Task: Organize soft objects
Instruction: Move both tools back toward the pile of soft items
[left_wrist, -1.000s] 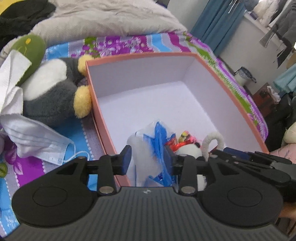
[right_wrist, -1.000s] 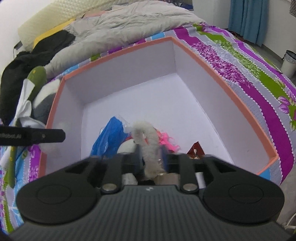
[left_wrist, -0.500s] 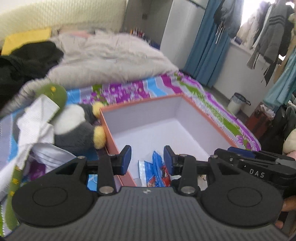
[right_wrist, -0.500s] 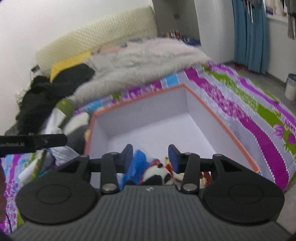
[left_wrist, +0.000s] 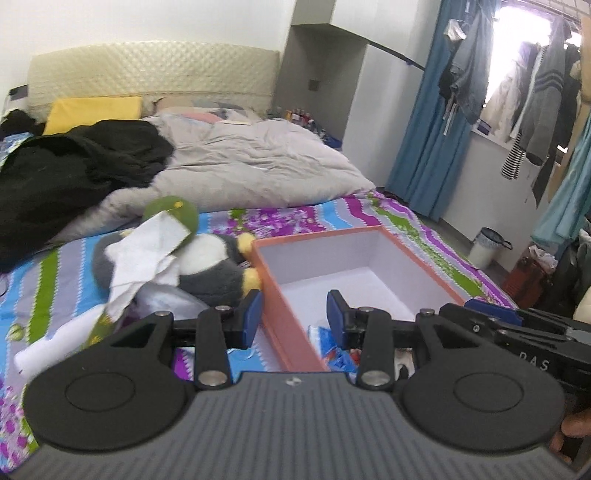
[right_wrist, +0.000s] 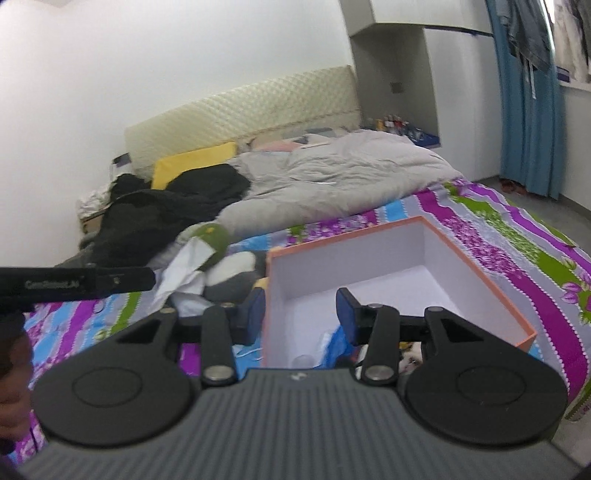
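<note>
Here both grippers hang above the near end of the box (left_wrist: 369, 258), fingers parted with nothing between them — the left gripper (left_wrist: 294, 314) straddles the box's left wall, the right gripper (right_wrist: 301, 312) likewise in its own view. The box sits open on the bed (left_wrist: 332, 214), its orange rim (right_wrist: 476, 273) bare all round. Inside, the far half of the white floor is free; blue wrappers (left_wrist: 338, 354) and small soft items crowd the near end, partly hidden by the grippers. Just left of the box, touching its wall, lies a grey plush (left_wrist: 210, 266) with white cloth (left_wrist: 147, 251) draped over it. Beyond it a grey duvet (left_wrist: 258, 166) and black clothes (left_wrist: 74, 173) fill the head of the bed. Right of the box, the striped sheet runs clear to the bed's edge.
</note>
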